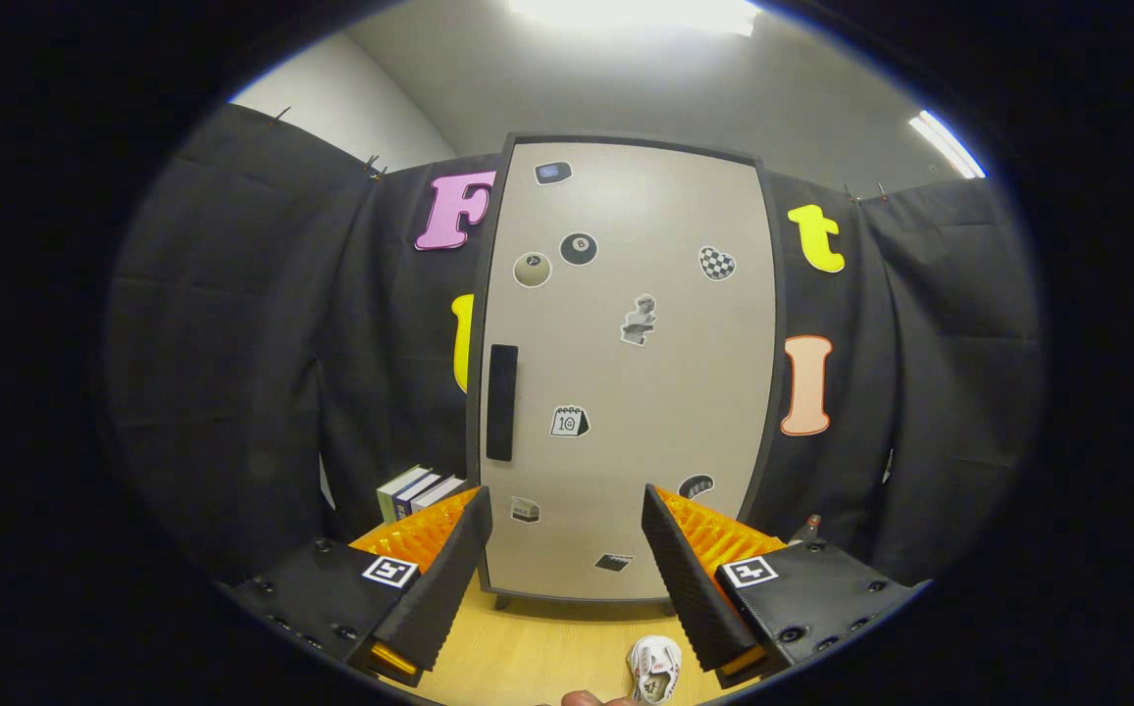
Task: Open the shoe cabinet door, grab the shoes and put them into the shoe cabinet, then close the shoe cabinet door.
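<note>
While the shoe cabinet (626, 373) is standing shut on the counter (547, 652), the tongs (567, 525) are hanging released before its door, grasping nothing. 1 shoe (655, 669) is lying below them. Risk: fingers slipping off the recessed handle (501, 402), nudging the cabinet backward.

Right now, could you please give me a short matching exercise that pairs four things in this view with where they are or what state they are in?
Things:
1. cabinet door
2. shoe
3. books
4. gripper

Descriptions:
A. standing left of the cabinet
B. open, holding nothing
C. shut, stickers on it
D. lying on the wooden floor between the fingers, close to the camera

Pairs: 1-C, 2-D, 3-A, 4-B
</note>
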`<move>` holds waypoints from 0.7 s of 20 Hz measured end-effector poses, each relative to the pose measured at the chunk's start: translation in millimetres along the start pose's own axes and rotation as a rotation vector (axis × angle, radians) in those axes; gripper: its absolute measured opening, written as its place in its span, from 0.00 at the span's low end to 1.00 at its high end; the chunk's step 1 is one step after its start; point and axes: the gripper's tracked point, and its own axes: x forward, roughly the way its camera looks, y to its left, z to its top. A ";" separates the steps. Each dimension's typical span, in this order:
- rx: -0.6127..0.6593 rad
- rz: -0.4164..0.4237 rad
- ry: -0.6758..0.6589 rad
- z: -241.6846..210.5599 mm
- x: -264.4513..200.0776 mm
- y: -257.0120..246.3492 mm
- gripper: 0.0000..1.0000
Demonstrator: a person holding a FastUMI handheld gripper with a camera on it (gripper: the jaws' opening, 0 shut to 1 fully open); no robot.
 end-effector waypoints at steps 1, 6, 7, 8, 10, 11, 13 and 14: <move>0.002 0.005 0.004 2.2 5.7 2.8 0.97; 0.007 0.030 0.004 17.5 40.7 17.8 0.97; 0.010 0.037 0.004 20.6 49.2 22.3 0.97; 0.010 0.034 0.000 25.8 58.0 23.5 0.97; 0.002 0.021 -0.011 35.5 77.3 22.7 0.97; 0.002 0.015 -0.014 38.6 87.2 23.1 0.97; 0.005 0.012 -0.005 40.2 107.9 24.6 0.96; 0.004 0.018 0.003 40.5 117.0 27.4 0.96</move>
